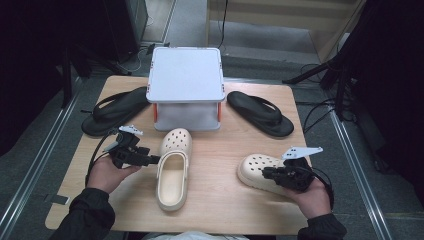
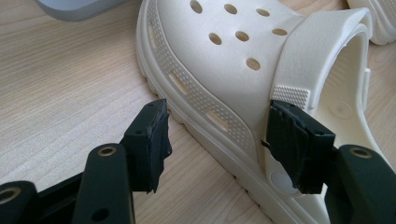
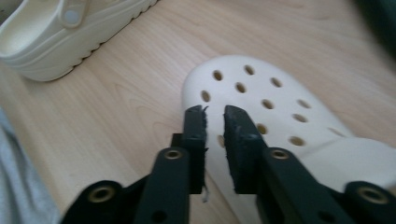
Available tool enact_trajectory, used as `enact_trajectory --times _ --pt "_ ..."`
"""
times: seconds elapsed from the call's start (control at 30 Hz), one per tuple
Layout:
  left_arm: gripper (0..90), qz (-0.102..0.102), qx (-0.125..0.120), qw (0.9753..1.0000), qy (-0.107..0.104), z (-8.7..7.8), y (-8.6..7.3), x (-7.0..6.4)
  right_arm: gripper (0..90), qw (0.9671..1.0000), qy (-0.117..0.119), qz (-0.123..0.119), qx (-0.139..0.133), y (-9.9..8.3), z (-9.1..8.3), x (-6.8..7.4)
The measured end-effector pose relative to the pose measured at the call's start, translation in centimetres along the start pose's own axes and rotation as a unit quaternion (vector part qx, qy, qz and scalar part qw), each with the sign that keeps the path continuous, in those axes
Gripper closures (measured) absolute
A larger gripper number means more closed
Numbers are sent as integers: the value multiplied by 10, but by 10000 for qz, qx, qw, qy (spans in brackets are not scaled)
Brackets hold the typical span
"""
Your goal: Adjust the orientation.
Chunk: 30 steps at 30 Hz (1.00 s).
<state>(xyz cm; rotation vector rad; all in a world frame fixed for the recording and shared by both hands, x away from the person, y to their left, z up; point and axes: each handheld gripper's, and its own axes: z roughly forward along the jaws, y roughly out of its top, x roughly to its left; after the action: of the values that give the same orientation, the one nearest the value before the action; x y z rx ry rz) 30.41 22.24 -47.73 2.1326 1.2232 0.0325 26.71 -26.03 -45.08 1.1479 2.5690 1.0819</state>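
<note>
On the wooden table [image 1: 220, 150], bare board lies between the two cream clogs and along the near edge, while a black sandal [image 1: 116, 110], a white box [image 1: 186, 75] and a second black sandal [image 1: 261, 113] crowd the far side. At left, the left gripper [image 1: 154, 160] has its jaws spread wide beside the left clog [image 1: 174, 167] — in the left gripper view one pad [image 2: 299, 144] touches the clog by its heel strap and the other sits apart over wood. At right, the right gripper [image 1: 266, 173] is over the right clog [image 1: 255, 170], jaws nearly together with a thin gap — holding nothing; no writing is readable.
</note>
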Motion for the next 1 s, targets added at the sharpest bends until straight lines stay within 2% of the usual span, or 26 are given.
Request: enact_trajectory --times 0.07,0.23,0.27,0.3,0.47,0.63,0.8,0.93,1.0 --pt "396 12 11 10000 0 0 0 1 753 10000 -9 18 -80 -1 -7 -3" --pt "395 13 27 10000 -15 0 0 1 745 9996 -225 97 -144 -3 -25 -12" --pt "395 13 27 10000 -15 0 0 1 745 9996 -225 97 -144 -3 -25 -12" --pt "395 14 25 10000 -14 0 0 1 750 9994 -182 199 -231 -5 -33 -17" --pt "395 7 23 10000 -3 0 0 2 752 9989 -213 249 -326 -10 -47 -23" --pt "395 2 24 10000 -3 0 0 2 685 9983 -279 285 -435 -14 -59 -25" --pt "396 34 60 10000 12 1 0 1 671 9988 -275 132 -380 -12 -56 -21" --pt "395 19 38 10000 6 0 0 2 666 9989 -302 126 -335 -11 -56 -18" --pt "394 -8 20 10000 1 0 0 2 661 9983 -401 164 -387 -11 -60 -18"
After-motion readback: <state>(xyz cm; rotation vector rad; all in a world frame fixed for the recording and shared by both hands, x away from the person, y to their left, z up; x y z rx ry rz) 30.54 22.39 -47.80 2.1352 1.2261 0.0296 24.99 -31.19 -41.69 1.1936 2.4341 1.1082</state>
